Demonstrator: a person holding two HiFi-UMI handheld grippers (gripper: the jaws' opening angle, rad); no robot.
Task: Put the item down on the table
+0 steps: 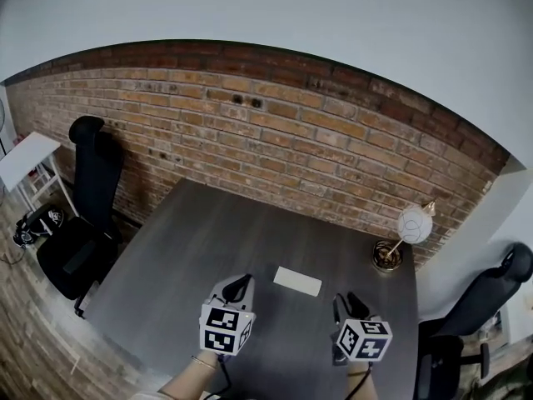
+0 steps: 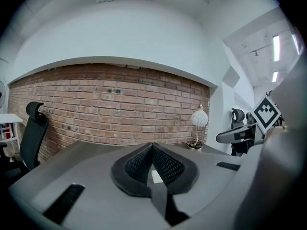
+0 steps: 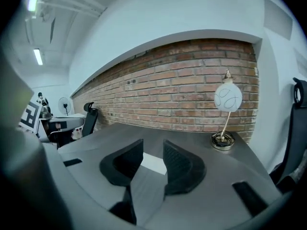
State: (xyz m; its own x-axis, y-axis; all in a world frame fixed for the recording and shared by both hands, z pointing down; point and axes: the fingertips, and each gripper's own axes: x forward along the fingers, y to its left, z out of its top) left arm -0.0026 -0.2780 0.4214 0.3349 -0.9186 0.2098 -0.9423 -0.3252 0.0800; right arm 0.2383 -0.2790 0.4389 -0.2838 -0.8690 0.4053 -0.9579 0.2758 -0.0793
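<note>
Well, treat the white item as already down: lying flat on the grey table, ahead of both tongs and between their two lines, touching neither. Judging by that, nothing left but a clean backing-off.

Read the left tongs first: pressed together at the tips, pinching nothing. In the left gripper view, spot the item just beyond and below the closed tips. Read the right tongs next: spread partway, a clear gap between the pads, nothing held. In the right gripper view, look through that gap and find the item on the tabletop beyond, a touch to the left of the gap's middle.

Draw both tongs straight back along their own lines, away from the item, rather than sweeping sideways. Avoid swinging the right tongs across toward the left pair: likely to catch the item's near edge and skate it over the smooth top. Hold the tips lifted off the table while retreating, to avoid dragging a pad. Leave the right pads spread, or close them only once well clear, never while low and near, for fear of nipping an edge.

Mind the lamp standing ahead of the right tongs and to their outer side, well apart from the item: no reason to go that way. Aim to finish with the item flat and untouched.
</note>
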